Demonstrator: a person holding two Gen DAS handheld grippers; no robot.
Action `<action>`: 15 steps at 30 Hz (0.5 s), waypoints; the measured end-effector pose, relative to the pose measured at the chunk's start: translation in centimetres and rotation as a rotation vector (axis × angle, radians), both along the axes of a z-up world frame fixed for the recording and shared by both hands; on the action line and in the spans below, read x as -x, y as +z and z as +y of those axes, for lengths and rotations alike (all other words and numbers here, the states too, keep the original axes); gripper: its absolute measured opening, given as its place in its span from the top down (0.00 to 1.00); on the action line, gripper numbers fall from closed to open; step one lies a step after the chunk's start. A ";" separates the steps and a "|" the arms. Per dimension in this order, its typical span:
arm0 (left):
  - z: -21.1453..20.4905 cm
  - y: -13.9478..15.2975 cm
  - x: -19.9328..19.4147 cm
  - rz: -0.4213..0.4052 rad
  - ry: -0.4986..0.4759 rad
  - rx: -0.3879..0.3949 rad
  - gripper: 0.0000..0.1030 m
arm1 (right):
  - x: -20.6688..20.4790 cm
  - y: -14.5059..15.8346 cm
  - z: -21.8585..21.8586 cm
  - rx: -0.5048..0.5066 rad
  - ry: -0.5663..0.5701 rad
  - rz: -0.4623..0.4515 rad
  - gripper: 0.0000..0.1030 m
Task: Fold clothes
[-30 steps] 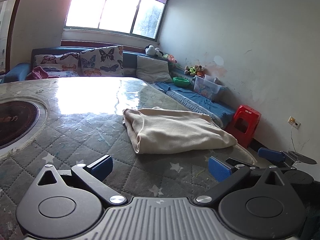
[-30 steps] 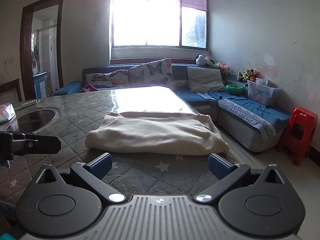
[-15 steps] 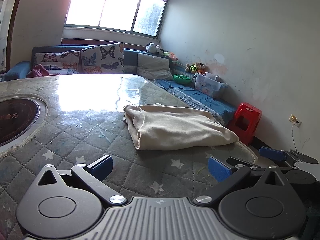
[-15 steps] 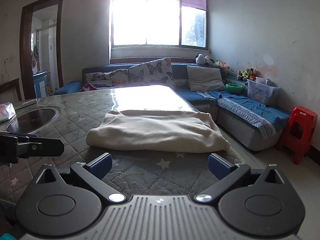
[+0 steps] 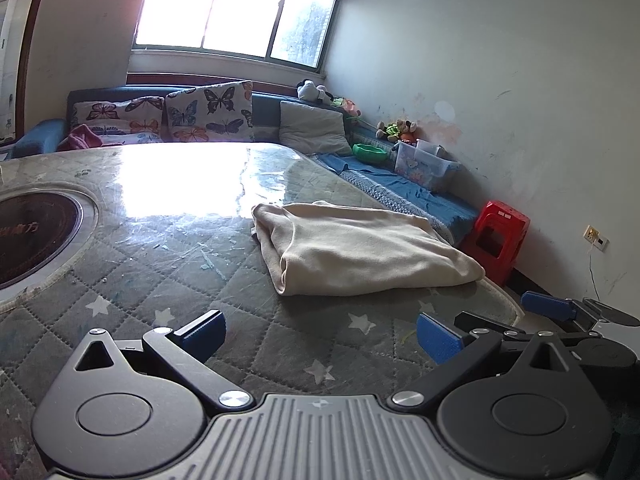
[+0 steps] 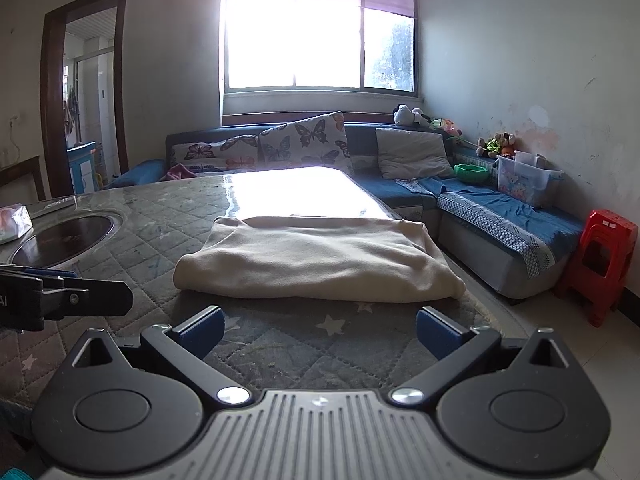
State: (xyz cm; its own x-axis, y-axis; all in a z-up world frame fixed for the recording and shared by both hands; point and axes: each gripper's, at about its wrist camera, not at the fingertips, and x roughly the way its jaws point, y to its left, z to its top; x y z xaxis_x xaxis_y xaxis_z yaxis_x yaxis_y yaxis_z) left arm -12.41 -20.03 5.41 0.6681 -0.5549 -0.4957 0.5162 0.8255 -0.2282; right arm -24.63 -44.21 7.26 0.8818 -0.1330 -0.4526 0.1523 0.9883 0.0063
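Nearest the lens in each wrist view, a ribbed grey housing is flanked by two rounded black plastic linkage plates with bright metal pivots. The left gripper [image 5: 321, 332] is seen with its blue-padded fingers [image 5: 203, 331] spread wide apart and nothing between them; the right gripper [image 6: 319, 330] is likewise held wide open and empty, its blue pads [image 6: 434, 332] hovering over the near table edge. Beneath both, the table [image 6: 280, 354] is covered by a grey-green quilted cloth stitched in diamonds and printed with small pale stars, overlaid by a scuffed, glossy clear sheet that glares under the window light. Just beyond the fingertips, apart from them, the cream garment [image 6: 316, 262] is laid folded into a soft, thick rectangle near the table's right edge, its fabric matte and fleecy, with rounded folded edges and a few shallow creases. To the left, a dark round glass cooktop [image 5: 38, 236] is set in a pale ring in the tabletop. Off the table's right side, a red moulded plastic stool [image 6: 602, 264] is seen on the floor. Farther back, a blue corner sofa [image 6: 472, 216] carries butterfly-print cushions [image 6: 308, 140], a plain grey pillow, a clear storage box and plush toys, beneath a bright window [image 6: 316, 36].
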 end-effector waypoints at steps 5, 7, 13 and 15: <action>-0.1 -0.4 -0.3 0.012 0.007 -0.009 0.00 | -0.4 -0.3 -0.1 -0.010 0.006 0.013 0.00; -0.2 -0.5 -0.5 0.018 0.010 -0.012 0.00 | -0.6 -0.4 -0.1 -0.013 0.008 0.017 0.00; -0.4 -0.8 -0.7 0.027 0.009 -0.024 0.00 | -0.9 -0.8 -0.2 -0.024 0.012 0.026 0.00; -0.4 -0.9 -0.9 0.031 0.011 -0.028 0.00 | -1.0 -0.9 -0.2 -0.027 0.010 0.031 0.00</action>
State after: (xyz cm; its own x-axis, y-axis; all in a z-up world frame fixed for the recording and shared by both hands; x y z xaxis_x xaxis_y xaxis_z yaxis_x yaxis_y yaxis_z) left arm -11.48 -20.46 4.55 0.6585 -0.5330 -0.5313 0.4998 0.8375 -0.2208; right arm -23.58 -44.45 6.36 0.8687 -0.1111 -0.4826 0.1425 0.9894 0.0289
